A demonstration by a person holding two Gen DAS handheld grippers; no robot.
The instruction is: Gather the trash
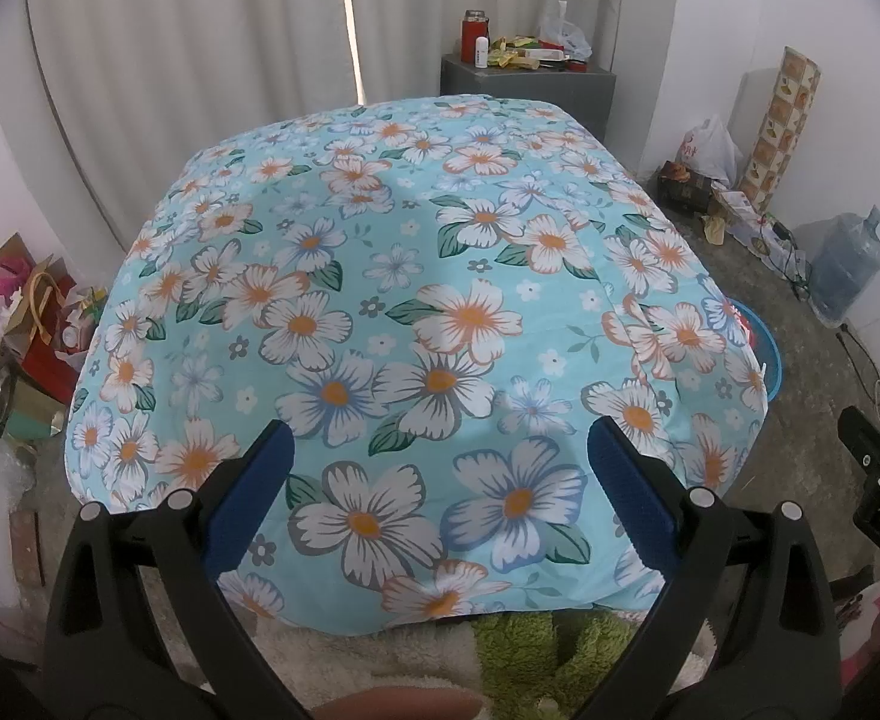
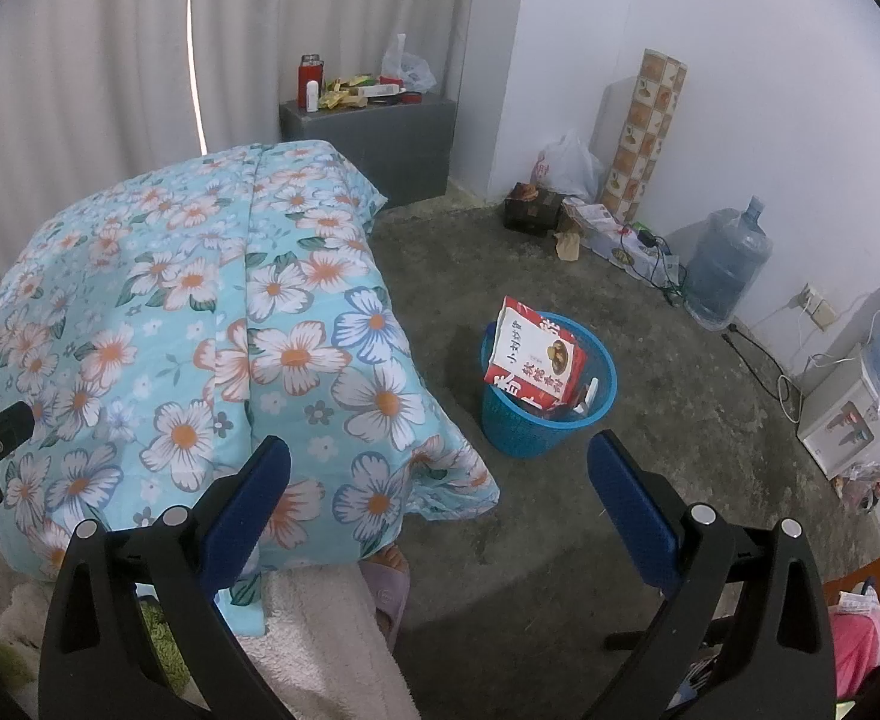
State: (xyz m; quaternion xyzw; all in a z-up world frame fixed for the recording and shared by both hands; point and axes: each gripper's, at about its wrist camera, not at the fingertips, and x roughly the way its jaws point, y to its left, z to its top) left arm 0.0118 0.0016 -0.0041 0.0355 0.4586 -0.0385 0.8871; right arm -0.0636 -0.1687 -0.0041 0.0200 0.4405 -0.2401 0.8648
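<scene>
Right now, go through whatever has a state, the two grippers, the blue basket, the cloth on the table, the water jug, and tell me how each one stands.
Left gripper: open, empty, above the cloth.
Right gripper: open, empty, above the floor.
Blue basket: upright on the floor, a red and white package sticking out.
Floral cloth: spread over the table, bare of items.
Water jug: upright by the wall.

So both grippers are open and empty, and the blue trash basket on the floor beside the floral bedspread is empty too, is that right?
Not quite. The blue trash basket is not empty: the right wrist view shows a red and white printed package sticking out of it. The rest holds: the left gripper and right gripper are open and empty, and the basket stands on the floor beside the floral bedspread.
</scene>
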